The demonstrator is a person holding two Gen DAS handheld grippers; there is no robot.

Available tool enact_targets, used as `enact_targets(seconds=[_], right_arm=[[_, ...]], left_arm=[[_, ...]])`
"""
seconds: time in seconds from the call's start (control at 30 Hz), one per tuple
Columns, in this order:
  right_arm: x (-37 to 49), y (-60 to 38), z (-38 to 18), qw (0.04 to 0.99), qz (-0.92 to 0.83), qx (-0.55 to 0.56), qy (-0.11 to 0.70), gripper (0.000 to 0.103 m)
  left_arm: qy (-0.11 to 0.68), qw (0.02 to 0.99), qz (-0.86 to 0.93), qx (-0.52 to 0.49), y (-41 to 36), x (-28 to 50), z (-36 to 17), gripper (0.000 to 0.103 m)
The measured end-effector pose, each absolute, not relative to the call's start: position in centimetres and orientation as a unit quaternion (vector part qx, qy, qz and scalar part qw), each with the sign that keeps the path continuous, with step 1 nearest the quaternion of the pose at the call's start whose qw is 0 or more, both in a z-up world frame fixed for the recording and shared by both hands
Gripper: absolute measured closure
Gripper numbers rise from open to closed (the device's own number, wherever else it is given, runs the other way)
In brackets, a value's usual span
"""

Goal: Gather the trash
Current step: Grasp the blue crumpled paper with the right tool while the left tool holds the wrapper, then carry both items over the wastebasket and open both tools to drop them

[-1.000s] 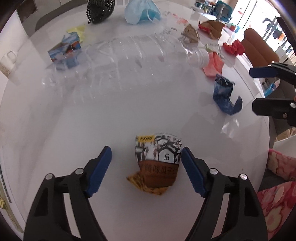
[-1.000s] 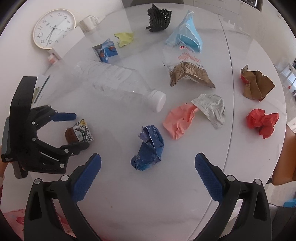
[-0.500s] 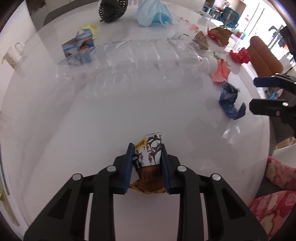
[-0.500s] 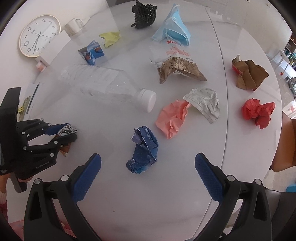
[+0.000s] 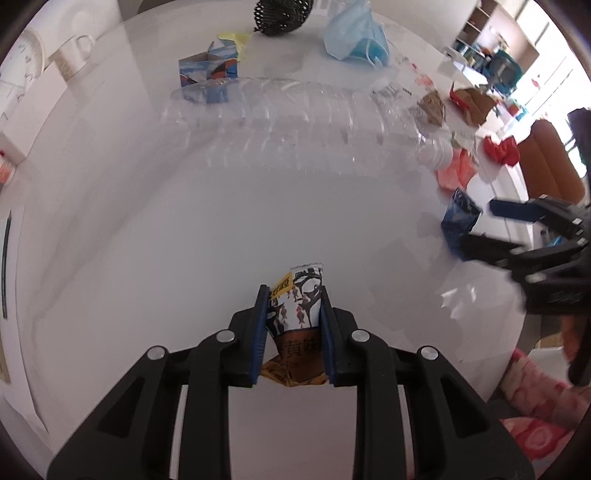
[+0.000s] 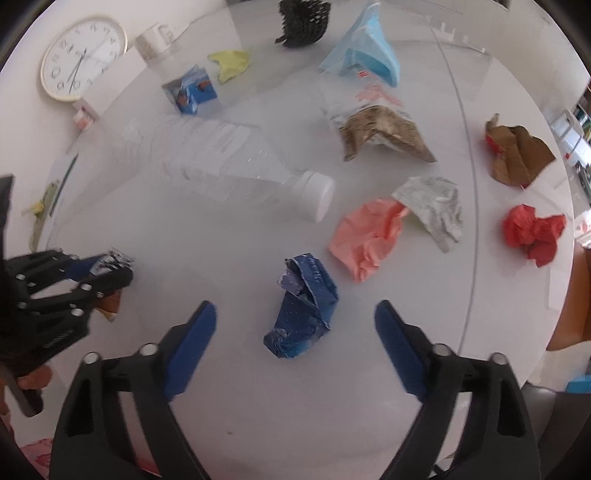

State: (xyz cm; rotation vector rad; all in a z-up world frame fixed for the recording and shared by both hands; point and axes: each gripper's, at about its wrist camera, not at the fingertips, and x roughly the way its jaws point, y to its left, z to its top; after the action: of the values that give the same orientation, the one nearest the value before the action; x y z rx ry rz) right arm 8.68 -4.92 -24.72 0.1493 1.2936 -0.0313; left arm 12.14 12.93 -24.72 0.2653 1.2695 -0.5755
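My left gripper [image 5: 293,325] is shut on a small snack wrapper [image 5: 297,314], white with black drawings and a brown and yellow lower part, just above the white table [image 5: 184,240]. In the right wrist view the left gripper [image 6: 110,271] shows at the left edge with the wrapper [image 6: 110,302] pinched in it. My right gripper [image 6: 295,328] points down over a crumpled blue wrapper [image 6: 304,306]. Its jaws are closing, the blue wrapper lies between them, and the pads stand apart from it. The left wrist view shows the right gripper [image 5: 480,229] beside the blue wrapper [image 5: 458,218].
A clear plastic bottle [image 6: 229,166] with a white cap lies across the table's middle. Around it lie pink paper [image 6: 369,236], a grey wrapper [image 6: 436,206], red paper [image 6: 532,232], brown paper [image 6: 517,155], a brown foil bag [image 6: 380,133], a blue face mask [image 6: 369,51], a small blue carton [image 6: 192,88], a black mesh object [image 6: 303,18], a wall clock [image 6: 81,55].
My left gripper closed on the snack wrapper and lifted slightly with a roll. My right gripper sank toward the blue wrapper and its jaws narrowed.
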Motion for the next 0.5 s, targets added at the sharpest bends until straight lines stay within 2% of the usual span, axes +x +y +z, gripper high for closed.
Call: enact_targets(seconds=[0.07, 0.13, 0.17, 0.33, 0.5], right_arm=[[9.0, -4.7, -25.4, 0.791, -0.019, 0.053, 0.609, 0.043], [9.0, -4.7, -25.6, 0.79, -0.022, 0.05, 0.611, 0.065], [9.0, -4.8, -25.8, 0.789, -0.022, 0.05, 0.612, 0.07], [8.5, -5.5, -25.4, 0.796, -0.011, 0.053, 0.603, 0.079], [6.9, -6.8, -23.7, 0.807, 0.011, 0.077, 0.586, 0.079]], left_arm=[[0.583, 0.76, -0.264, 0.116, 12.7, 11.9, -24.2, 0.079], [0.579, 0.762, -0.264, 0.117, 12.4, 11.7, -23.7, 0.079], [0.578, 0.763, -0.266, 0.118, 12.1, 11.6, -23.5, 0.079], [0.571, 0.765, -0.27, 0.122, 10.9, 11.0, -22.6, 0.079], [0.563, 0.769, -0.273, 0.133, 9.5, 10.5, -21.7, 0.079]])
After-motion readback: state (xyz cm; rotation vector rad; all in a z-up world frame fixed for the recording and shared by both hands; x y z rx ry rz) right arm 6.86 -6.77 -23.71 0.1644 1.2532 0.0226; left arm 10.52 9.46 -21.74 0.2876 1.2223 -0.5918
